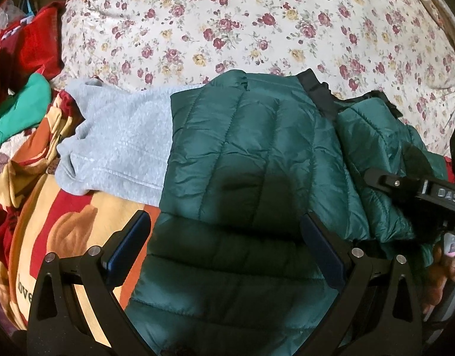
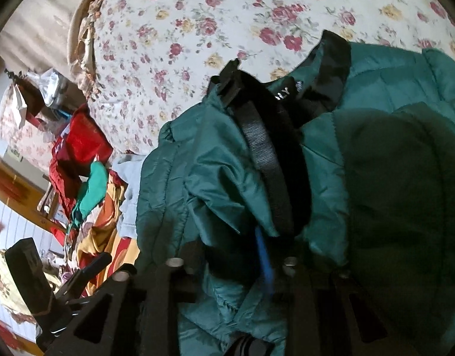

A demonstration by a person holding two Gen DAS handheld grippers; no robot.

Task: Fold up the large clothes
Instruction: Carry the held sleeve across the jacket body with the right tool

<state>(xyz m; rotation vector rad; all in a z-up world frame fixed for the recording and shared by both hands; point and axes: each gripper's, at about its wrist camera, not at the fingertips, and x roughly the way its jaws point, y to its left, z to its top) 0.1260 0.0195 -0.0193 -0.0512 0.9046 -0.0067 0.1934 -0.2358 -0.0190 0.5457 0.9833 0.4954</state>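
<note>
Left tongs (image 1: 224,246) spread wide, nothing between them, poised over the lower panel of the green puffer jacket (image 1: 245,154). Jacket lies on the bed, partly over a grey fleece sweater (image 1: 117,145). Judged light, soft, puffy and springy; the shell looks slick, so a shallow pinch may slide off. Best hold is probably a stitched hem or the black collar (image 1: 316,92), not a mid-panel. Right tongs (image 1: 372,178) show at the far right, on the bunched side. Clutter left: red garment (image 1: 34,44), green cloth (image 1: 22,103), printed blanket (image 1: 76,231). Floral bedsheet (image 1: 227,14) beyond gives room.

Right wrist view: right tongs (image 2: 233,255) pressed together, pinching a bunched fold of the puffer jacket (image 2: 197,178) close to the lens. Black collar (image 2: 331,74) and a black strap (image 2: 257,136) lie just ahead; the strap could snag. Left tongs (image 2: 88,267) sit lower left. Grey sweater (image 2: 129,184) underneath may drag along. Floral bedsheet (image 2: 197,29) behind.
</note>
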